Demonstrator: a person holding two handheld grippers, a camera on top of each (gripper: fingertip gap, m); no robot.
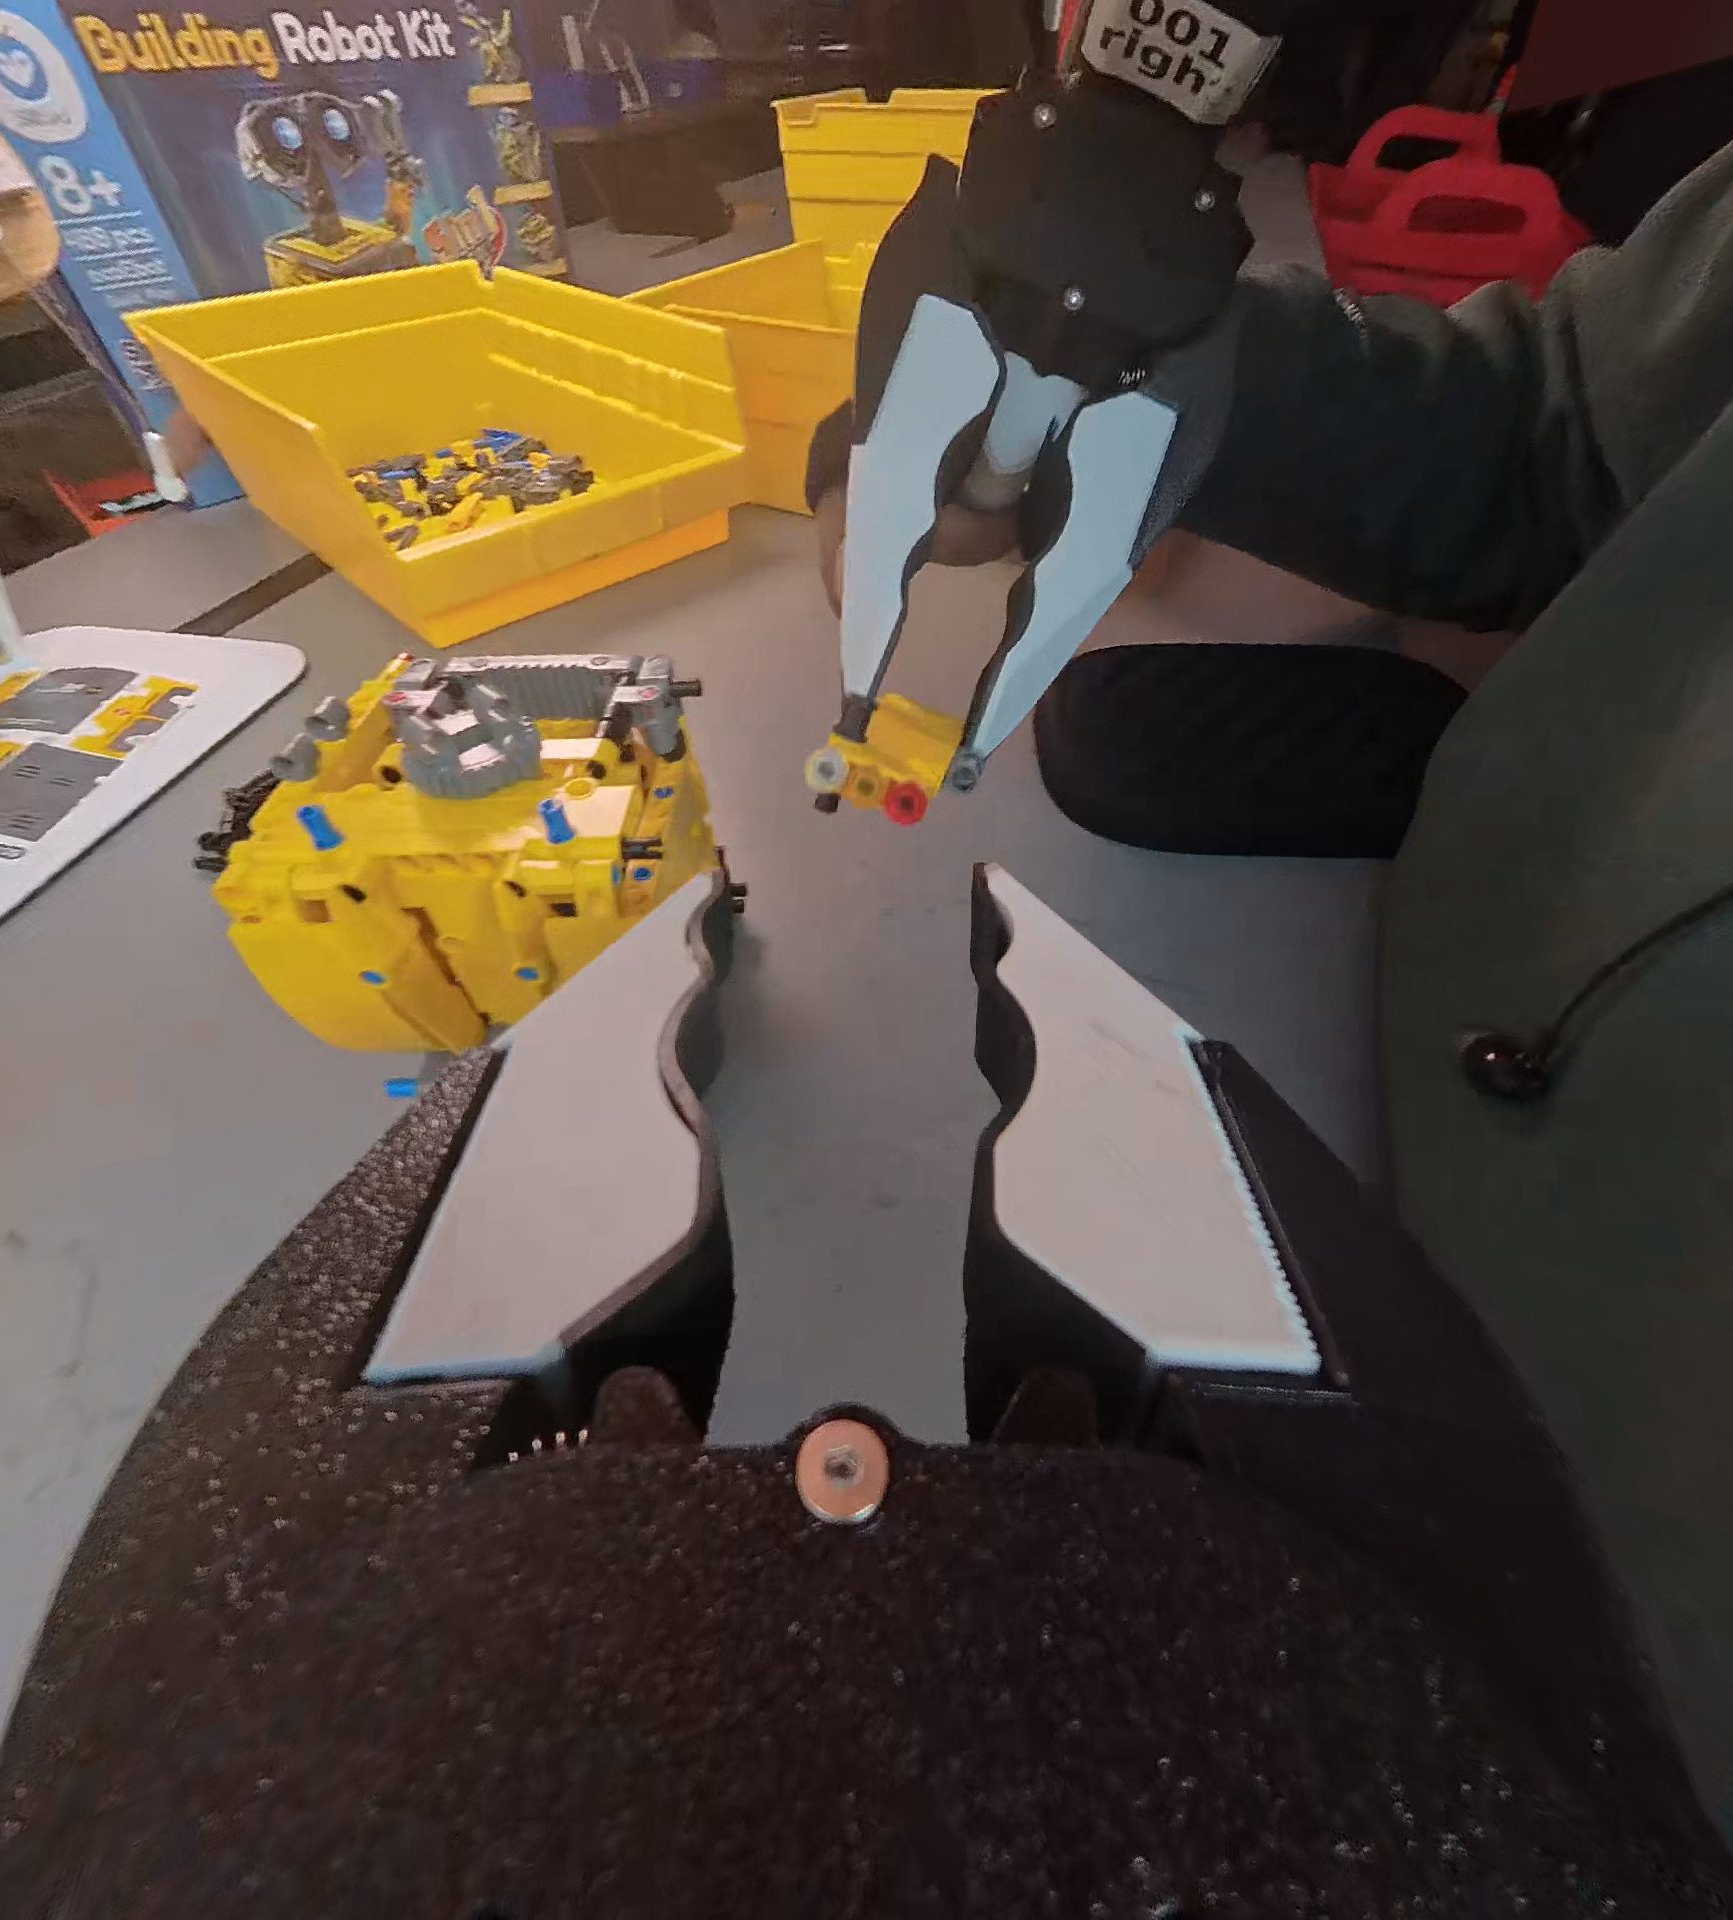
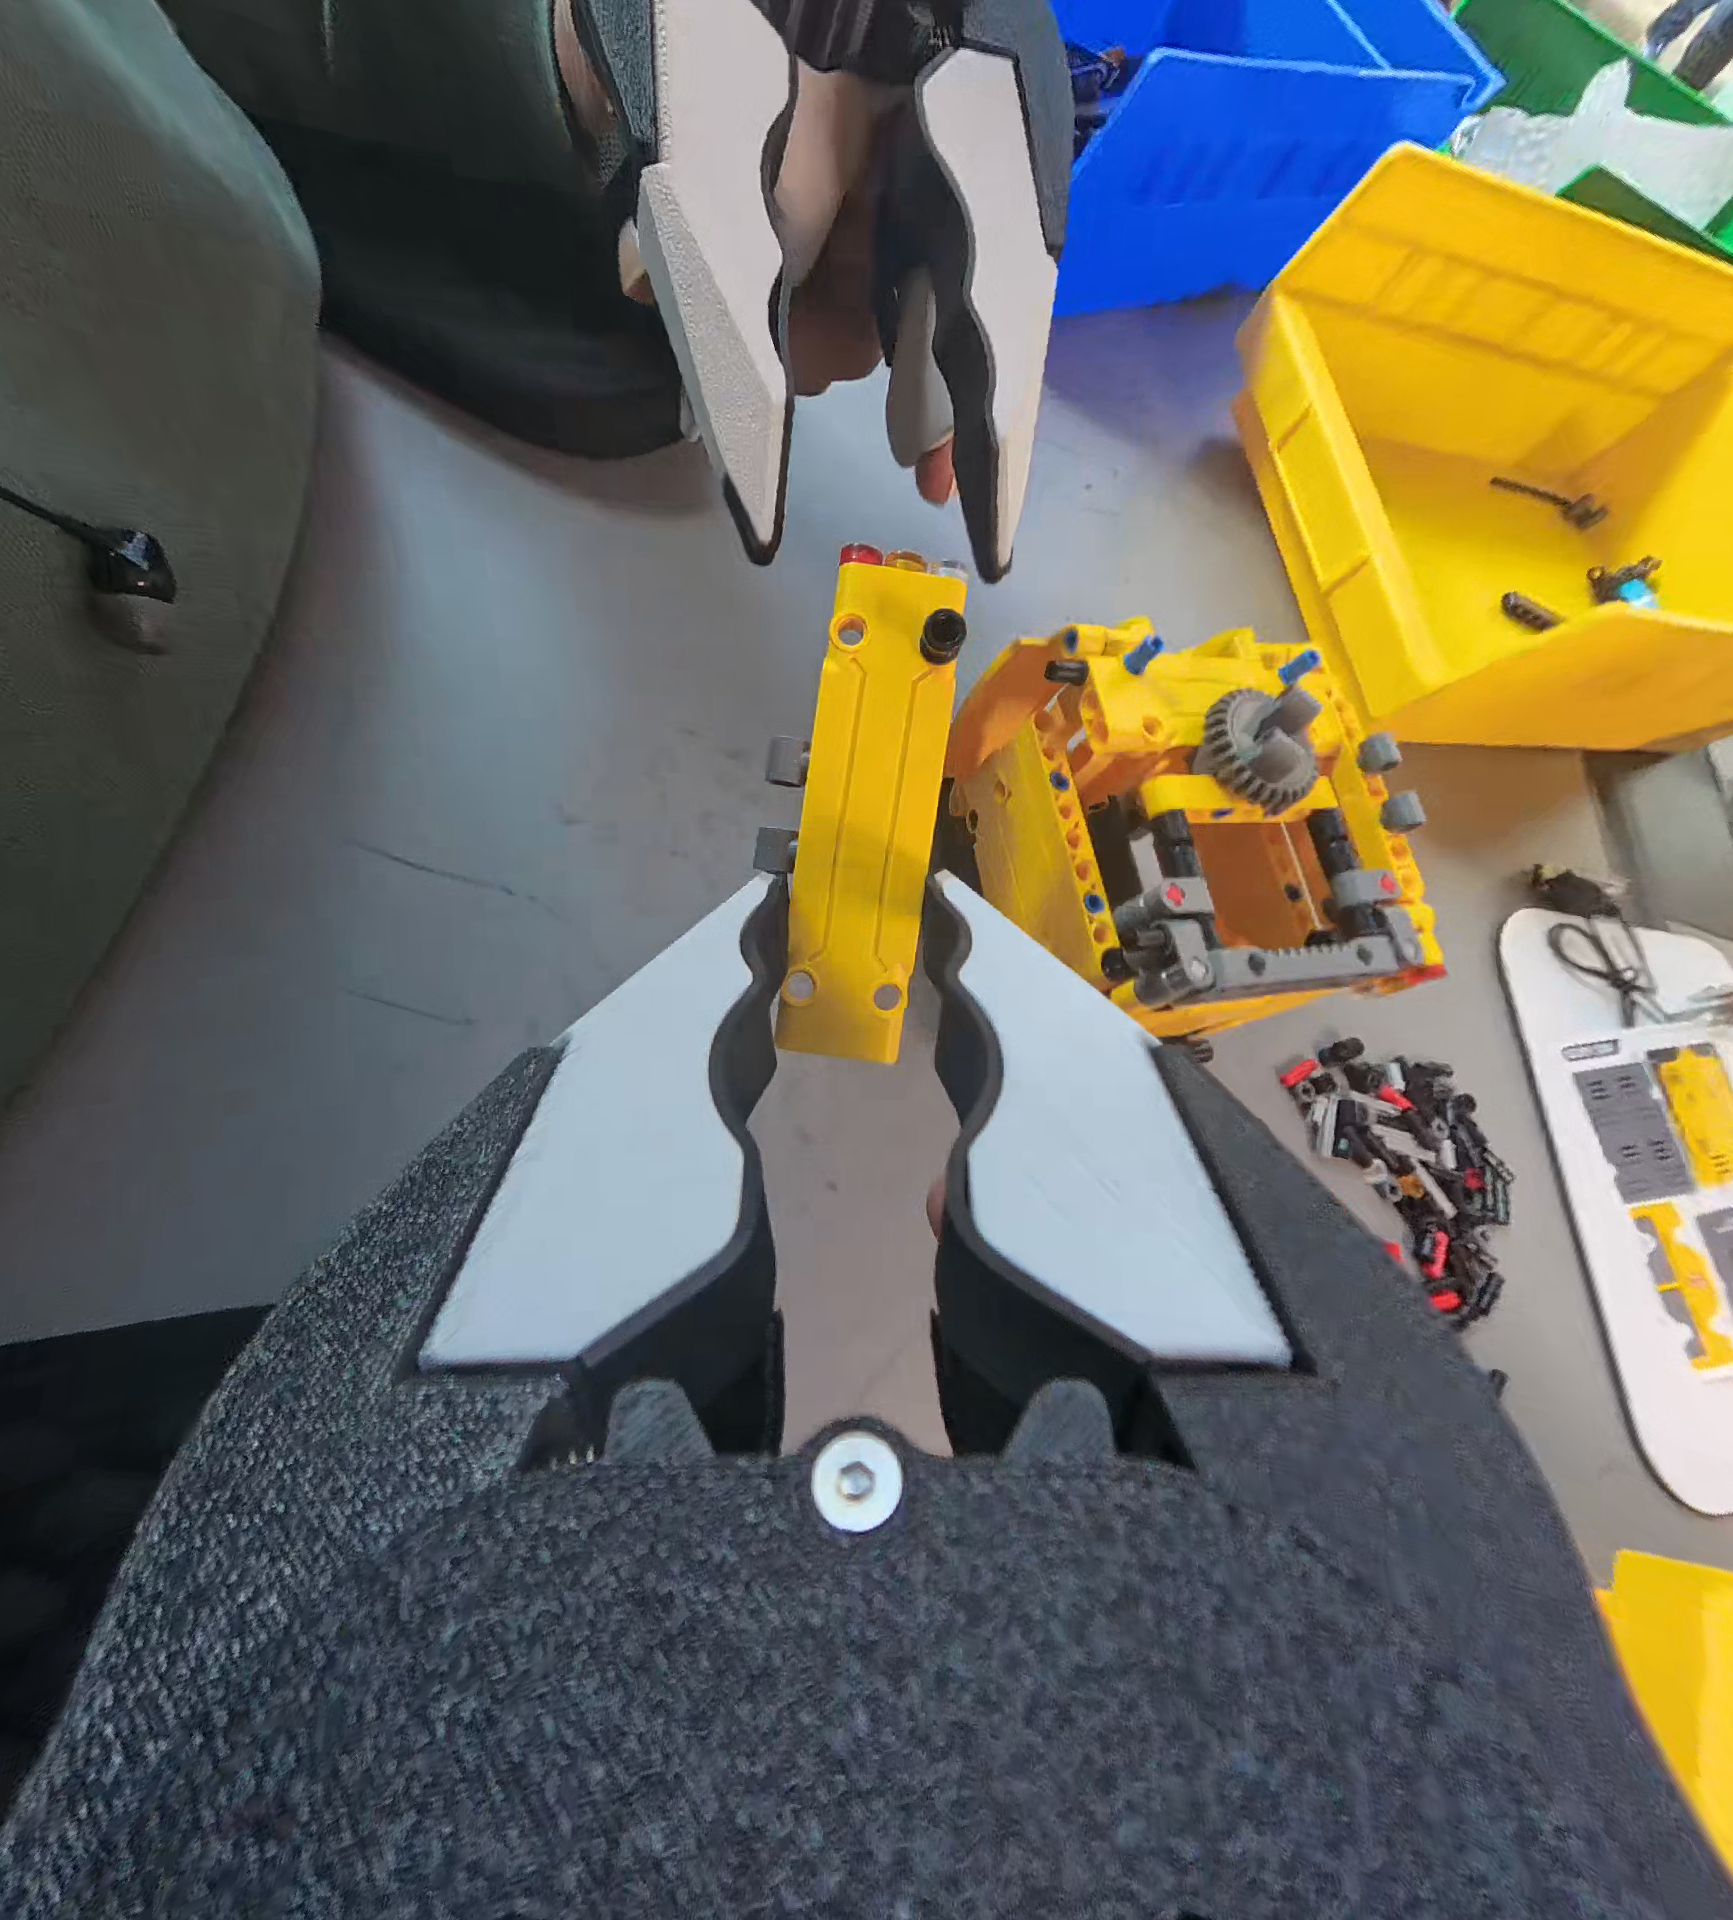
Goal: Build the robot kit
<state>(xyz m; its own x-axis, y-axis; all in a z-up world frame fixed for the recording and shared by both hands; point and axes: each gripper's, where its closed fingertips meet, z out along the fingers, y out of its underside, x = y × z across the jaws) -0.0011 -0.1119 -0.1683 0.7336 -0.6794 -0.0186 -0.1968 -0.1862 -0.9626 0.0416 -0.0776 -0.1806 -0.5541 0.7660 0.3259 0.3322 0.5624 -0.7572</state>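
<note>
The right gripper (image 2: pixel 849 894) is clamped on a long yellow panel (image 2: pixel 867 821), pinching it near one end so that most of its length, with the coloured pegs at its tip, juts forward clear of the fingers and off the grey table (image 2: pixel 488 748); held that way, the peg end stays exposed and easy to reach. In the left wrist view the same panel (image 1: pixel 901 740) shows end-on between those fingers, lifted above the tabletop. The left gripper (image 1: pixel 846 883) hangs facing it with its jaws spread apart and nothing between them, its tips just short of the panel's peg end.

The half-built yellow block model (image 2: pixel 1194 821) sits on the table just right of the held panel, gears and rack turned up. Near it lie a loose heap of small black and red pins (image 2: pixel 1402 1164) and an instruction sheet (image 2: pixel 1693 1174) on a white board, close at hand. Farther off stand a yellow bin (image 1: pixel 446 416) holding small parts, a kit box (image 1: pixel 249 135) and blue bins (image 2: pixel 1246 156)
</note>
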